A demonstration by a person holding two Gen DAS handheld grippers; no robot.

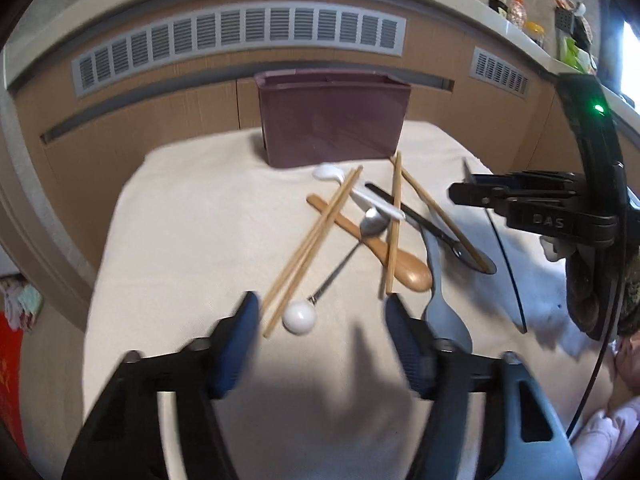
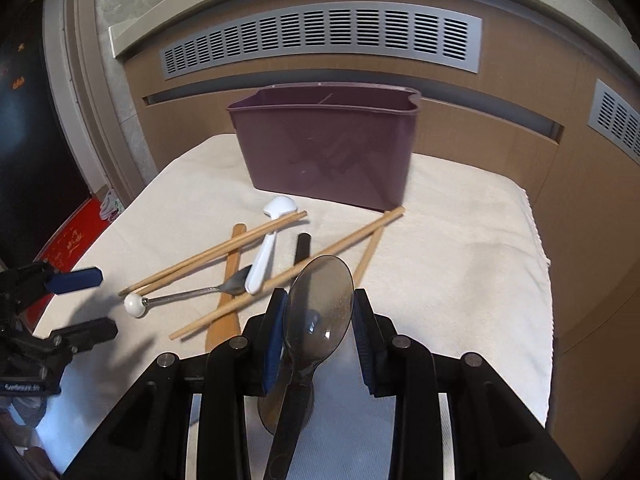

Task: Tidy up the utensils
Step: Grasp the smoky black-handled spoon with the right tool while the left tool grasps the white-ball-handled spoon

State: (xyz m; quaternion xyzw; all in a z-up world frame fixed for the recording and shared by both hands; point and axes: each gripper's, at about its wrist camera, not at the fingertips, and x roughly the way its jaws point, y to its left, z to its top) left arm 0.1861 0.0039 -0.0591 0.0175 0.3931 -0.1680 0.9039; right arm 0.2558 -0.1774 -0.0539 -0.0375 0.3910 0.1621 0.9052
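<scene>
A purple utensil caddy (image 1: 332,120) (image 2: 328,152) stands at the back of the cloth-covered table (image 1: 180,240). In front of it lie crossed wooden chopsticks (image 1: 312,248), a white ceramic spoon (image 1: 360,196), a wooden spoon (image 1: 400,264), a black-handled spoon (image 1: 424,224), a grey spoon (image 1: 440,300) and a metal spoon with a white ball end (image 1: 300,317). My left gripper (image 1: 320,304) hangs open over the ball end and the chopstick tips, its pads clear of them. My right gripper (image 2: 320,300) is shut on a smoky translucent spoon (image 2: 320,292), raised above the pile.
A wood-panelled radiator cover with grey vents (image 2: 320,36) runs close behind the caddy. The cloth's right edge (image 2: 540,260) drops off. A counter with bottles (image 1: 520,12) sits at upper right. A pink sleeve (image 1: 608,432) shows at lower right.
</scene>
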